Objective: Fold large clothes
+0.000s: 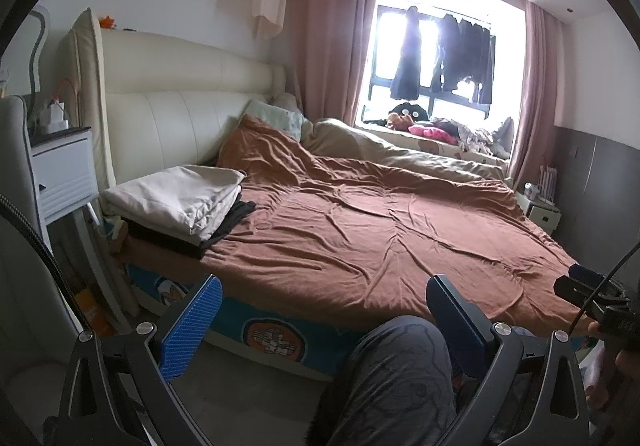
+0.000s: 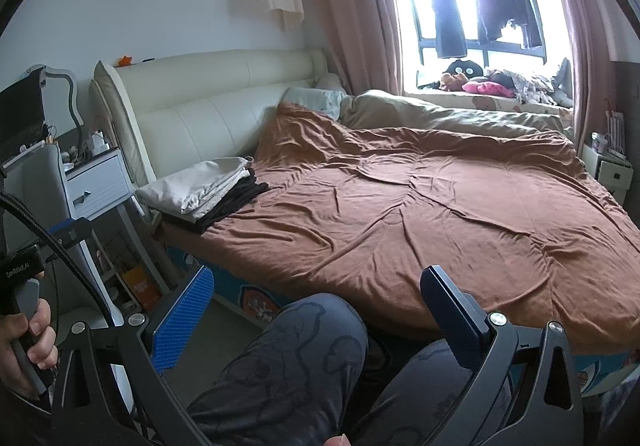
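Folded cream and black clothes (image 1: 180, 201) stacked at bed corner; no garment in hand.
Left gripper (image 1: 324, 316) and right gripper (image 2: 316, 310) hang spread and empty; next move likely fetches another garment.

Dark garments (image 1: 224, 224) mostly hidden under cream stack (image 1: 176, 201); nightstand clutter (image 2: 94, 141) indistinct.

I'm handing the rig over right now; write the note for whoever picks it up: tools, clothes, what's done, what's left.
Left tool: open, empty, held low in front of the bed.
Right tool: open, empty, likewise over the operator's knees.
Folded cream cloth sits stacked on folded black garments at the near left corner of the rust-brown bedspread, by the cream padded headboard.
Done: that stack looks folded.
Left: no unfolded garment lies on the spread. Dark clothes hang at the window; whether they are next is unclear.
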A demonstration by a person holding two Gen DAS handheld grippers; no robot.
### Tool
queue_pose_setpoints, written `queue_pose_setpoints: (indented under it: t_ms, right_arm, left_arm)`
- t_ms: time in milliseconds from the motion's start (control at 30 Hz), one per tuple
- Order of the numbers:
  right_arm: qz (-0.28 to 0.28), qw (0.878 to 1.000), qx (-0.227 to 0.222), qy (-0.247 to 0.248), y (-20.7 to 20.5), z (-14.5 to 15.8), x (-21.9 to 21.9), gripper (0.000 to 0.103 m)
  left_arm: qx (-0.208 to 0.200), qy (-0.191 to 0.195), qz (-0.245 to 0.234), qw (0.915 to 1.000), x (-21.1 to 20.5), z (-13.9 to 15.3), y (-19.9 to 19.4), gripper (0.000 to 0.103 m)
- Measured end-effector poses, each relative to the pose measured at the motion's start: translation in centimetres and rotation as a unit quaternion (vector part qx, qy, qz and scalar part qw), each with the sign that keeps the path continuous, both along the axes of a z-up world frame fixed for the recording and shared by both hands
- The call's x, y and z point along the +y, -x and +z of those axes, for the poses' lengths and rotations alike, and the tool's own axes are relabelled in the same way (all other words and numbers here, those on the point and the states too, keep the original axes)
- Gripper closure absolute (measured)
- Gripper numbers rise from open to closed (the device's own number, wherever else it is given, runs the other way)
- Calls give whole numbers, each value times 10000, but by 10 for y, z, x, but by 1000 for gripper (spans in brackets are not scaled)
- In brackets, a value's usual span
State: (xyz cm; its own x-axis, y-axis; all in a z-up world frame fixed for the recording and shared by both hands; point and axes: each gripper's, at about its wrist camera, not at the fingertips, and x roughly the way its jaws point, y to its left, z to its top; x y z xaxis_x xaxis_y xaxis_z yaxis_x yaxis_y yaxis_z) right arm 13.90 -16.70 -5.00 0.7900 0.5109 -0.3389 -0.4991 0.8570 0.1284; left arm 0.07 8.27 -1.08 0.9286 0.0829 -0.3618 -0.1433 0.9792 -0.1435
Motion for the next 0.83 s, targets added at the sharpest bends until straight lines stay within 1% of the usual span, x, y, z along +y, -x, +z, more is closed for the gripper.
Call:
queue_pose_setpoints:
  t_ms: [367,600,833]
  right_arm:
    - [4,10000,29,-18,0,-2,1,0]
    - [-23,9999,124,-2,-3,-3,0,0]
    - [-34,10000,89,-15,-1,0,-1,0]
  left_arm:
    - [-16,32,-27,10000,-2,1,3,1]
    - [-14,14,-66,10000,-5,0,2,1]
    - [-65,-56,-59,9999,-11,3,5,1]
